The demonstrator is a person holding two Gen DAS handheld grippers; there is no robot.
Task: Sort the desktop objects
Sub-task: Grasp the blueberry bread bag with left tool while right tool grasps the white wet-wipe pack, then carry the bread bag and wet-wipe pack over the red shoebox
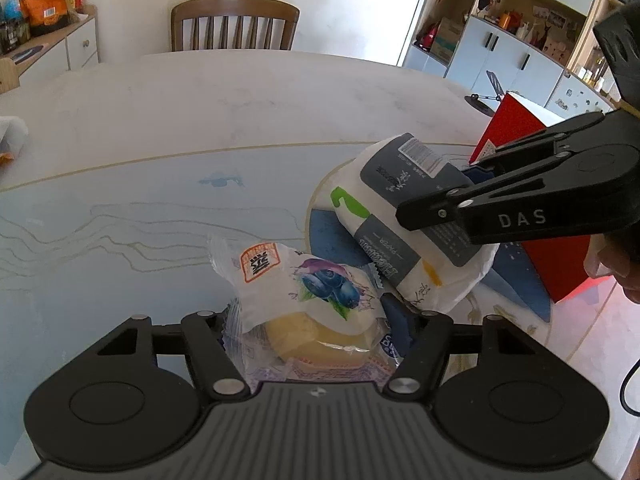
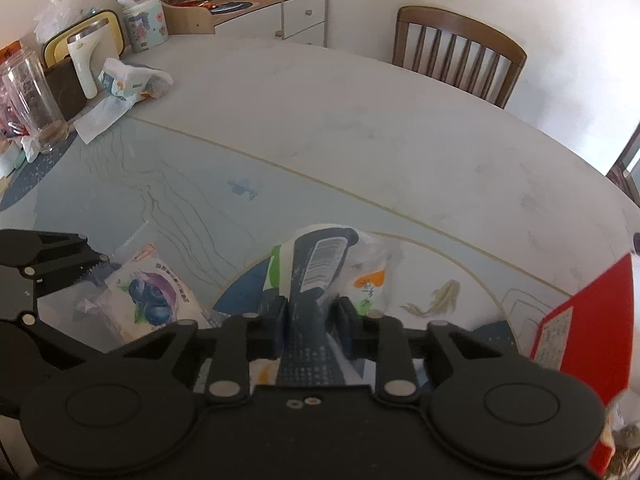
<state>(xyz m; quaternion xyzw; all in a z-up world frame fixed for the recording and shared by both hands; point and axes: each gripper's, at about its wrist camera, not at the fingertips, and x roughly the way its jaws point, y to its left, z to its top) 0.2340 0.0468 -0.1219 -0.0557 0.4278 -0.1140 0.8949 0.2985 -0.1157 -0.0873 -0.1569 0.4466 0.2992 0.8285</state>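
My left gripper (image 1: 308, 320) is shut on a blueberry bread packet (image 1: 304, 296), a clear and white wrapper with a yellow bun inside, held just above the table. The packet also shows in the right wrist view (image 2: 150, 292). My right gripper (image 2: 312, 308) is shut on a white tissue pack (image 2: 320, 268) with a dark grey label and barcode. In the left wrist view the tissue pack (image 1: 400, 216) sits to the right of the bread, with the right gripper (image 1: 472, 176) clamped on its far end.
A red box (image 1: 516, 128) stands at the right, also in the right wrist view (image 2: 588, 320). The table (image 1: 200, 120) has a blue patterned mat. Jars, a dispenser (image 2: 86, 60) and tissues crowd the far left. A wooden chair (image 1: 235, 24) stands behind.
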